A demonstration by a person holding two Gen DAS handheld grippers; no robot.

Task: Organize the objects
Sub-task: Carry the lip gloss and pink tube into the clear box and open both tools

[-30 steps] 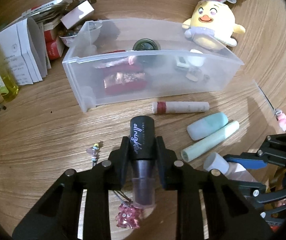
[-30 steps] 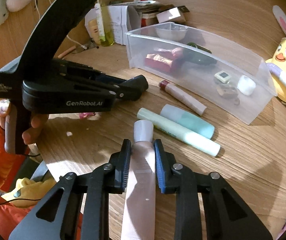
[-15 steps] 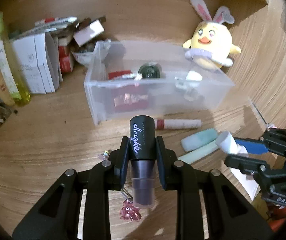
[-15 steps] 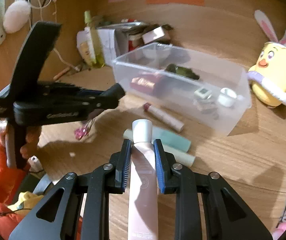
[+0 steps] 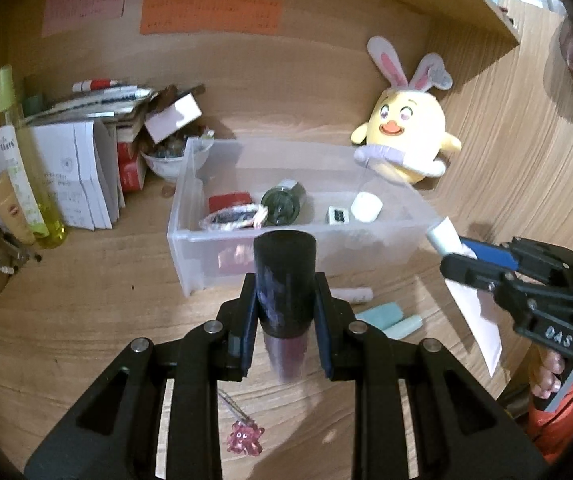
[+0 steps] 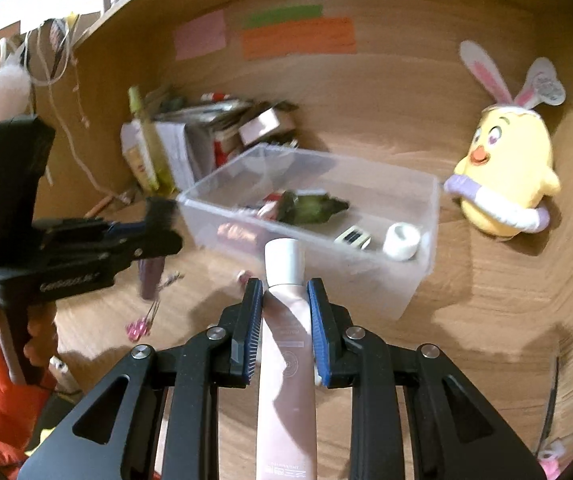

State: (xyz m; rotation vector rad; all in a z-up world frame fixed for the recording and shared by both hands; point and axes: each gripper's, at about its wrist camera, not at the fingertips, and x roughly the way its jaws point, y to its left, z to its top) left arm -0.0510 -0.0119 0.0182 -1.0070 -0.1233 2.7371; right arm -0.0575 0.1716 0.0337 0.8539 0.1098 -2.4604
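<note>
My left gripper [image 5: 285, 300] is shut on a dark spray bottle [image 5: 284, 276] with a black cap, held above the desk in front of the clear plastic bin [image 5: 206, 252]. My right gripper [image 6: 285, 312] is shut on a pale pink tube [image 6: 286, 344] with a white cap, held near the bin's [image 6: 414, 280] front wall. The bin holds a red box [image 5: 228, 202], a dark green jar [image 5: 282, 204], a small white cup [image 5: 366, 208] and other small items. Each gripper shows in the other's view, the right one [image 5: 478, 264] and the left one [image 6: 158, 232].
Two mint tubes [image 5: 386, 316] and a white tube [image 5: 352, 294] lie on the desk before the bin. A pink charm pin [image 5: 244, 438] lies near me. A yellow chick plush [image 5: 404, 132] stands behind the bin. Boxes, papers and a yellow bottle [image 5: 18, 160] crowd the back left.
Both grippers have risen off the desk with their loads and moved toward the bin. The views now look down into the bin from higher up.
</note>
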